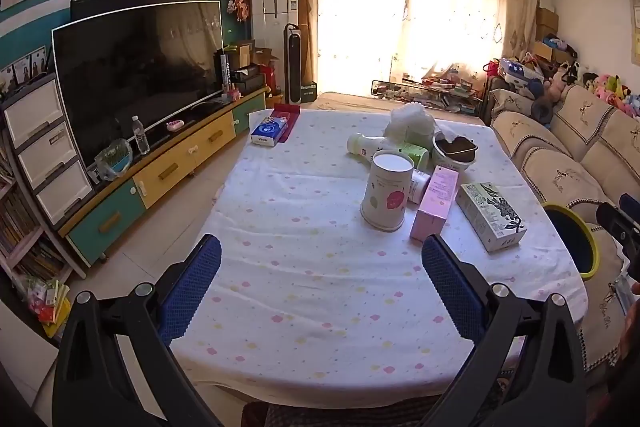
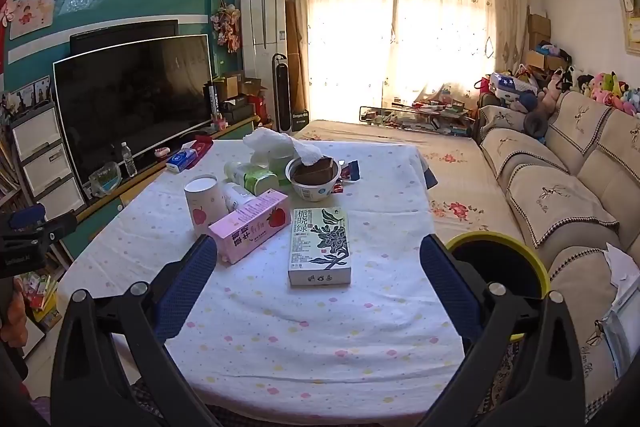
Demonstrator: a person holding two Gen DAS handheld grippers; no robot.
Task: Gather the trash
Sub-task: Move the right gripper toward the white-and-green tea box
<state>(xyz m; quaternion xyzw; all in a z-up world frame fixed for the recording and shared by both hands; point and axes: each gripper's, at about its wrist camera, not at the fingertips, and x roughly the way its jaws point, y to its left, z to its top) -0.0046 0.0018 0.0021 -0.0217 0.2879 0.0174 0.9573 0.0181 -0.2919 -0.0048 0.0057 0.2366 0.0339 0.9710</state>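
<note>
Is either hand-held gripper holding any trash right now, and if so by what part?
Nothing is held. The left hand-held gripper and right hand-held gripper are both open over the table, short of the green box and pink carton.

At your ten o'clock: large black curved television (image 1: 136, 75) on teal-and-yellow cabinet (image 1: 160, 179), clear plastic water bottle (image 1: 140, 135) before it. Twelve o'clock: cream sunlit curtains (image 2: 400, 39). Two o'clock: beige embroidered sofa (image 2: 560, 179), plush toys (image 2: 608, 89) behind.
</note>
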